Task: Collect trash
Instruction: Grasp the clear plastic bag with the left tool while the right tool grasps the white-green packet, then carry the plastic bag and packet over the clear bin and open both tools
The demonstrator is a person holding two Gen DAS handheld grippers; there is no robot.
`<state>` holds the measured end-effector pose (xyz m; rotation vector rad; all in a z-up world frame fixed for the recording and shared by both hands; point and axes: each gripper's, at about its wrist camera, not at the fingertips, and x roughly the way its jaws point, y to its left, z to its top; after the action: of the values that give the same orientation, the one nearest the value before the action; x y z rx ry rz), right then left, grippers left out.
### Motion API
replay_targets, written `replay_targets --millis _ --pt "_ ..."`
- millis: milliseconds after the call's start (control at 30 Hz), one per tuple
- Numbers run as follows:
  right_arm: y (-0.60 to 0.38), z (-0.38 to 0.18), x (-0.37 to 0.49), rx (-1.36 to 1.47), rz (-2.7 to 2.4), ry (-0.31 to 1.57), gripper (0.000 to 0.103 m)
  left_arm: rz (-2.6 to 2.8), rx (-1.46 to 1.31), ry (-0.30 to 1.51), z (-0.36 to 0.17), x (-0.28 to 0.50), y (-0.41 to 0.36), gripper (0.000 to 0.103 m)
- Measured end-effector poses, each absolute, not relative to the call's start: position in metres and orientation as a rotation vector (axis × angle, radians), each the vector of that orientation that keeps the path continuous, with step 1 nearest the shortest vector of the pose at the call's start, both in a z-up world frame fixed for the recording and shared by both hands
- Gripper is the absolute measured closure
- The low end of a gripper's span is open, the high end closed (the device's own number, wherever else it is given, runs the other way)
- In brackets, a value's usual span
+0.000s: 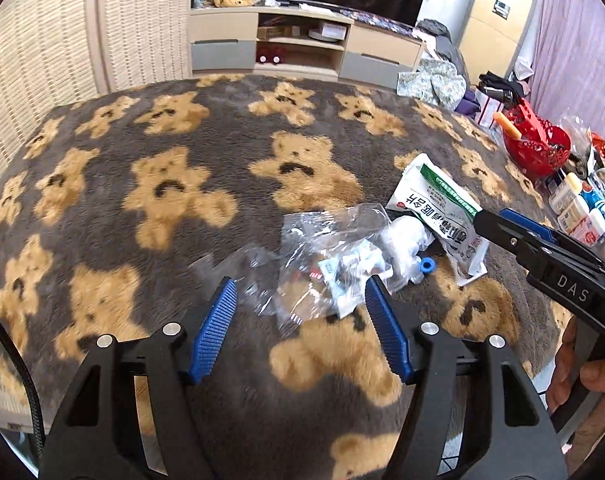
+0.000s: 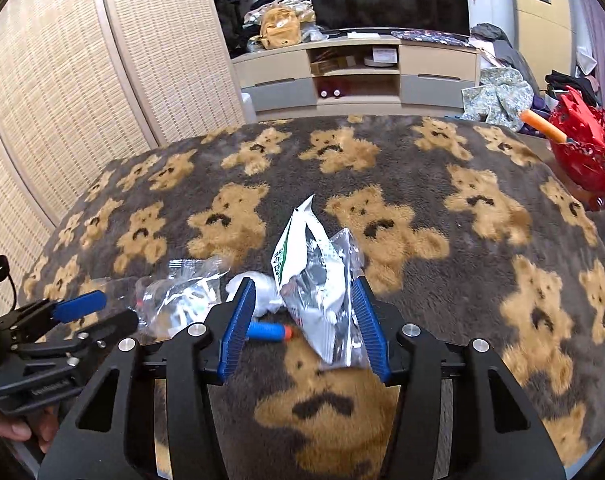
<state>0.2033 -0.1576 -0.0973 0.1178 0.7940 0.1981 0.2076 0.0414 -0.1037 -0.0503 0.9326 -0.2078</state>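
Basically all the trash sits in one small pile on the teddy-bear blanket (image 1: 150,184), so the pile's white pouch (image 2: 314,280) is the landmark.

Right gripper (image 2: 304,320): jaws spread wide, nothing clamped. The pouch stands crumpled between its blue pads (image 2: 238,320), leaning toward the far pad, long axis running away from the claw and slightly up. In the left view the same pouch (image 1: 438,208) lies flat-ish with green print, the right gripper (image 1: 487,220) coming in from its right, tips at its edge. Contact between pads and foil: cannot tell.

Left of the pouch: white crumpled wad (image 2: 262,292), touching it. Just in front of the wad, a small blue tube with an orange tip (image 2: 268,331), lying crosswise to the right claw's fingers. Further left of the pouch: clear plastic bag (image 1: 326,256) with small white bits inside.

Left gripper (image 1: 300,320): also spread wide, holding nothing. The clear bag lies between and just ahead of its fingertips, straight down its axis.

Judgement: right hand is nearer the pouch, left hand nearer the clear bag; each could likely close on its own item with little reorienting. Thin foil and film may slip or fold out of the pads.

Red basket (image 1: 538,148) stands well to the right of the pouch, at the blanket's edge.
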Motion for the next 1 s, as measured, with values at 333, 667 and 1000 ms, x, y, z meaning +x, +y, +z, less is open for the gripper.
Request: replay_targets --millis 333,667,1000 --pt "-0.162 -0.116 0.217 0.130 0.204 0.822 0.093 -0.273 -0.101 0.972 -0.126 0.229 0.033 0.077" --pt "-0.158 -0.080 0.192 0.118 0.225 0.761 0.095 -0.242 -0.054 0.897 -0.089 0.202 0.040 0.103" --pt "-0.160 -0.037 0.126 0.111 0.229 0.708 0.095 -0.247 -0.028 0.828 -0.040 0.131 0.041 0.103"
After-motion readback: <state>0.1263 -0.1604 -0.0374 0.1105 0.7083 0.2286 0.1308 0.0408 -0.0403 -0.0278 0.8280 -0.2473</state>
